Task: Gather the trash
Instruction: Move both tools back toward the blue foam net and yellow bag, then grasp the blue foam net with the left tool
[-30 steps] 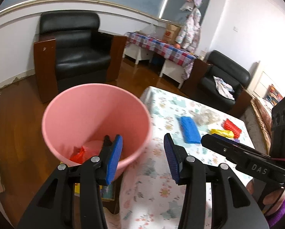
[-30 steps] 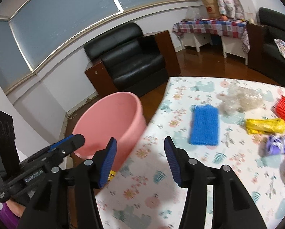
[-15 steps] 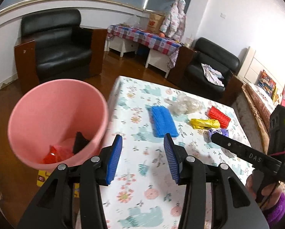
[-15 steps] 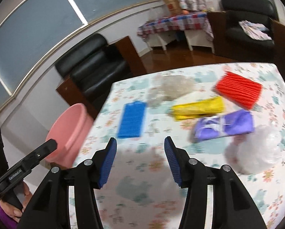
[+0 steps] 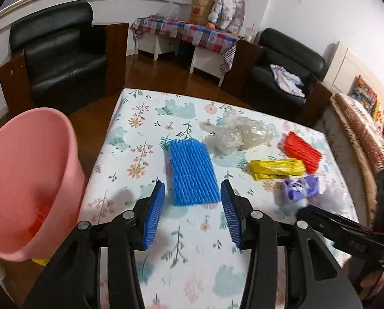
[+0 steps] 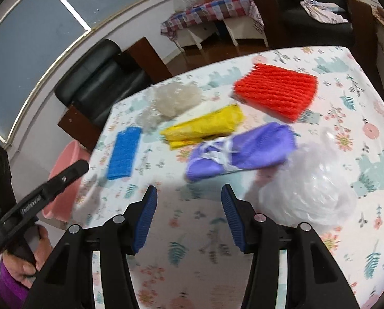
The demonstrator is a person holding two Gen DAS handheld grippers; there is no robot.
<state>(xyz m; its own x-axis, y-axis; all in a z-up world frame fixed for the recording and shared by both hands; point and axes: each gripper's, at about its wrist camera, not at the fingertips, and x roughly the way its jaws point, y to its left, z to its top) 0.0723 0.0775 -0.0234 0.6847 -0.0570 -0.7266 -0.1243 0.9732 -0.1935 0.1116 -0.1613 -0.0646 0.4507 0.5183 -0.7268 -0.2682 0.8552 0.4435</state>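
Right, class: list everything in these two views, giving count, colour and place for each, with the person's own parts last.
table: 1, floral cloth, centre
bucket: 1, pink, off the table's left edge, red scrap inside
blue net: 1, on the table, ahead of the left gripper
red net: 1, table's far right
yellow wrapper: 1, mid table
purple bag: 1, ahead of the right gripper
clear plastic: 1 crumpled, far side
white bag: 1, translucent, near right
armchairs: 2, black, beyond the table
left gripper: open, empty
right gripper: open, empty
hand: 1, purple sleeve

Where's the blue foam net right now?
On the table, left wrist view: the blue net lies just beyond the left gripper, bucket to its left.
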